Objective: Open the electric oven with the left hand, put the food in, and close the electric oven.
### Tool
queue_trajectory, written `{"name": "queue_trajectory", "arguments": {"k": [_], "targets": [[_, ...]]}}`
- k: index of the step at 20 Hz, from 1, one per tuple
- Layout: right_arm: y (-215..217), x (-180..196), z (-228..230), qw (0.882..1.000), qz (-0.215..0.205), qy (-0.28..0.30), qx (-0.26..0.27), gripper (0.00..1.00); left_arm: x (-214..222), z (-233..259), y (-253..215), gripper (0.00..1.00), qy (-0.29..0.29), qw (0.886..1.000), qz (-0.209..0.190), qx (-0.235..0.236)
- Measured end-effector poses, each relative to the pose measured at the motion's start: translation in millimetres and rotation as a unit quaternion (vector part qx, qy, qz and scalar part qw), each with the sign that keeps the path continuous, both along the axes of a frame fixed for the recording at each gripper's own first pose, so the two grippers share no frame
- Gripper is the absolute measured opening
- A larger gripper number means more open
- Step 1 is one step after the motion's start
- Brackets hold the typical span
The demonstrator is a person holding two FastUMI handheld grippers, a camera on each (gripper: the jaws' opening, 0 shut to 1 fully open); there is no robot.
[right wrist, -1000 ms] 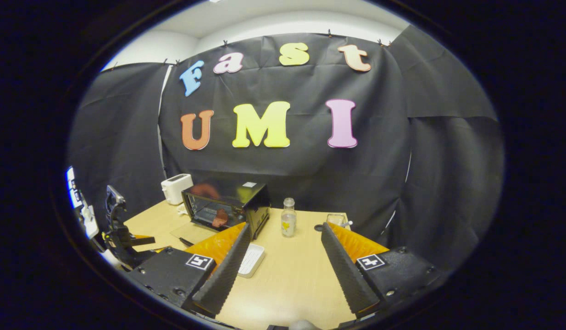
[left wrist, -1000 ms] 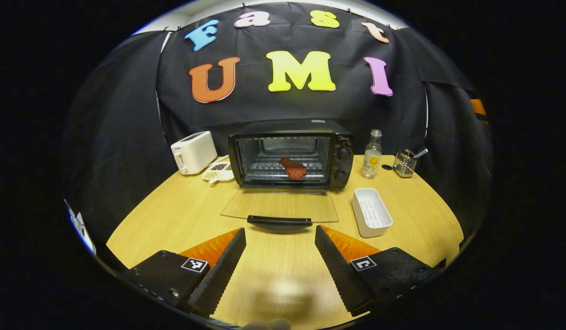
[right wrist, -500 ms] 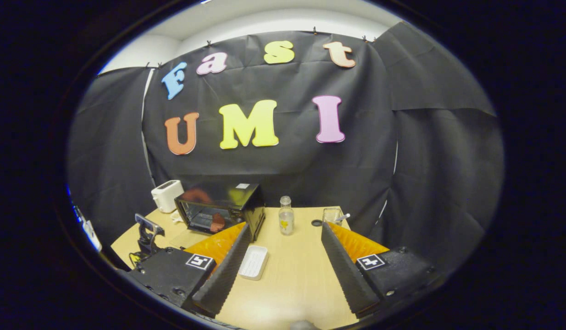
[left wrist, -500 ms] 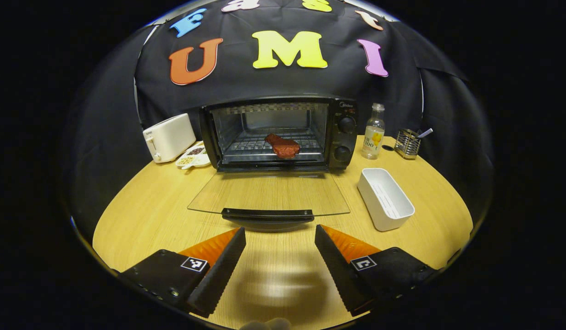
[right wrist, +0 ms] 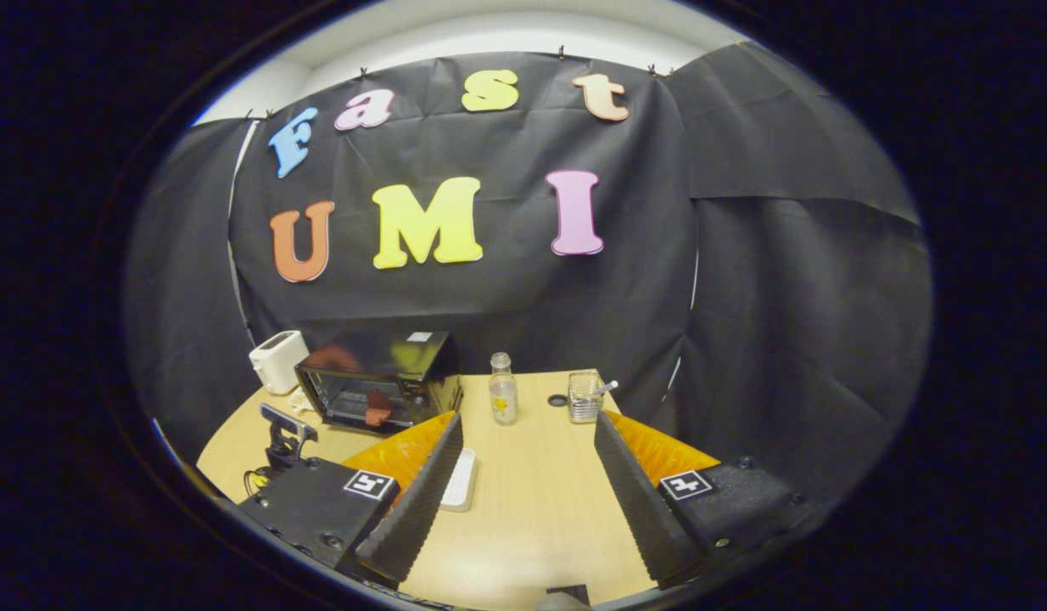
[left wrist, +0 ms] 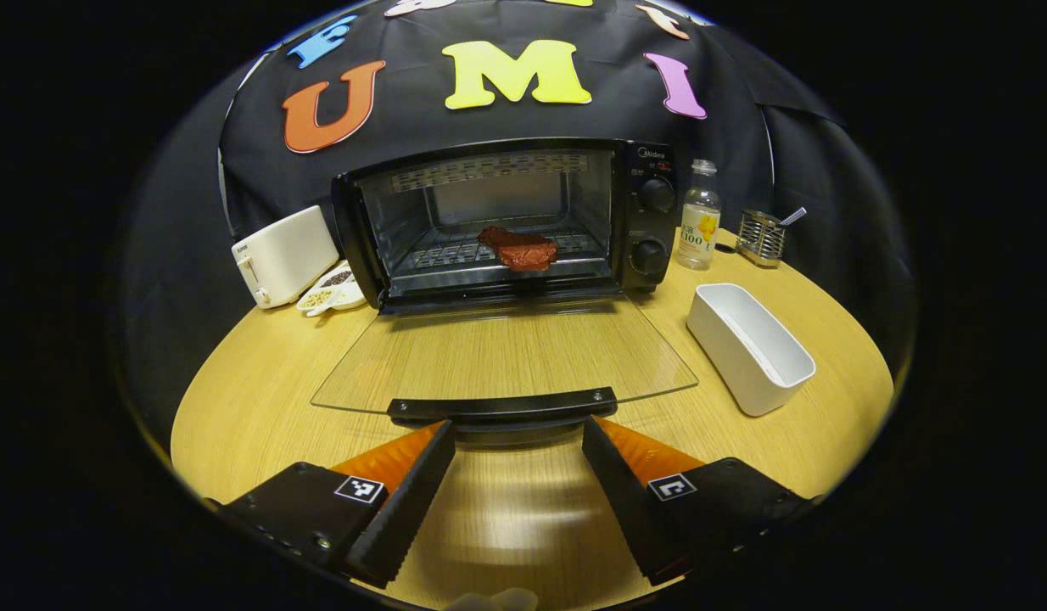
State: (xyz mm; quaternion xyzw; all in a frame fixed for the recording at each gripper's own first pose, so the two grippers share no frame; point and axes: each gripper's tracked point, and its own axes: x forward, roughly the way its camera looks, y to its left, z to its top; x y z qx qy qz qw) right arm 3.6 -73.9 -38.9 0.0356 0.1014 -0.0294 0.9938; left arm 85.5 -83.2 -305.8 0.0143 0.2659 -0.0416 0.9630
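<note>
The tabletop (left wrist: 260,365) fills the lower frame. At upper centre the electric oven (left wrist: 651,221), with a small brand mark too blurred to make out, has its glass door (left wrist: 506,361) lying flat and the food (left wrist: 517,249) on its rack. Both the left hand-held gripper (left wrist: 517,445) and the right hand-held gripper (right wrist: 528,445) are spread, holding nothing.

In the left gripper view, the electric oven (left wrist: 506,221) stands at the back of the table (left wrist: 260,373), its glass door (left wrist: 506,361) folded down flat toward the camera. The food (left wrist: 517,249) lies on the rack (left wrist: 456,255) inside. Left of the oven stand a toaster (left wrist: 283,255) and a snack dish (left wrist: 330,293); right of it, 1 bottle (left wrist: 698,216), a wire holder (left wrist: 761,238), and nearer, a tray (left wrist: 749,346).
</note>
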Motion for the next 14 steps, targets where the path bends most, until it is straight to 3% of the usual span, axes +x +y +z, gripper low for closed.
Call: {"name": "queue_trajectory", "arguments": {"k": [14], "targets": [[15,-2,-1,1.0,-0.002,0.001,0.006,0.99,5,24,4,0.97,-0.009,1.0,-0.005,-0.009]]}}
